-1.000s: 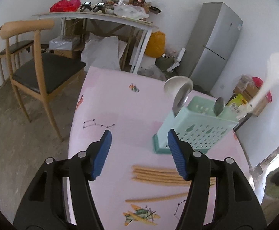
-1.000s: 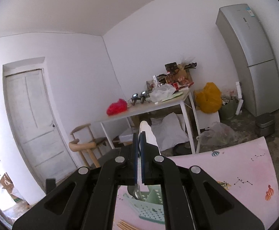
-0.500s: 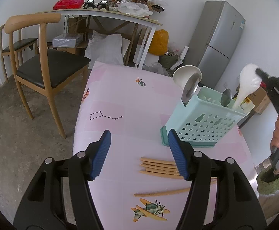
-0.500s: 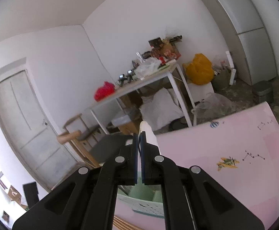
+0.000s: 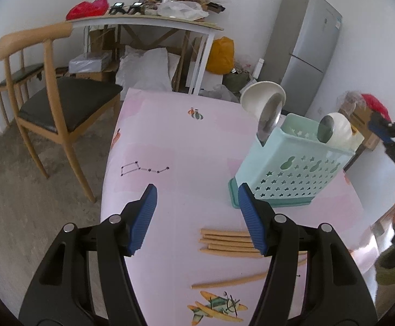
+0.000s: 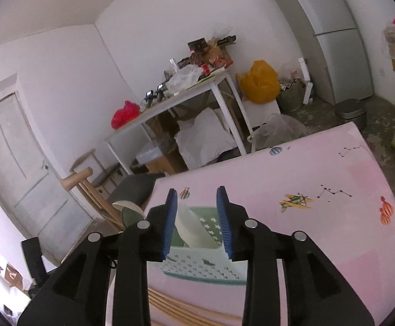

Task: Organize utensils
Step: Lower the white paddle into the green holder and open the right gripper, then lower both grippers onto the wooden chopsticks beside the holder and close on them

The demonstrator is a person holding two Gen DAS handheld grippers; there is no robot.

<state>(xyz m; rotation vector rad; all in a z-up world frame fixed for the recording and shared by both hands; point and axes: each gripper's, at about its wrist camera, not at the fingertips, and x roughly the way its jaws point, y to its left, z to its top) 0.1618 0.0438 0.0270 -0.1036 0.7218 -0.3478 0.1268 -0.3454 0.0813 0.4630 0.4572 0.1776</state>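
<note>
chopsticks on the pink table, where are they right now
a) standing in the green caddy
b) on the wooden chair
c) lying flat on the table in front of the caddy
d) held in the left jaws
c: the chopsticks lie flat on the pink table, on the near side of the green caddy, and the left gripper hovers open over them with nothing between its jaws.

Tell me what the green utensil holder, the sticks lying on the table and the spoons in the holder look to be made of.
Utensil holder: likely moulded plastic, matte mint, with star-shaped cut-outs.
Chopsticks: probably bamboo or wood, plain tan, unglossed.
Front spoon: metal, its grey bowl mirror-shiny.
White spoon, between the right tongs: smooth, opaque; ceramic or melamine, cannot tell.
</note>
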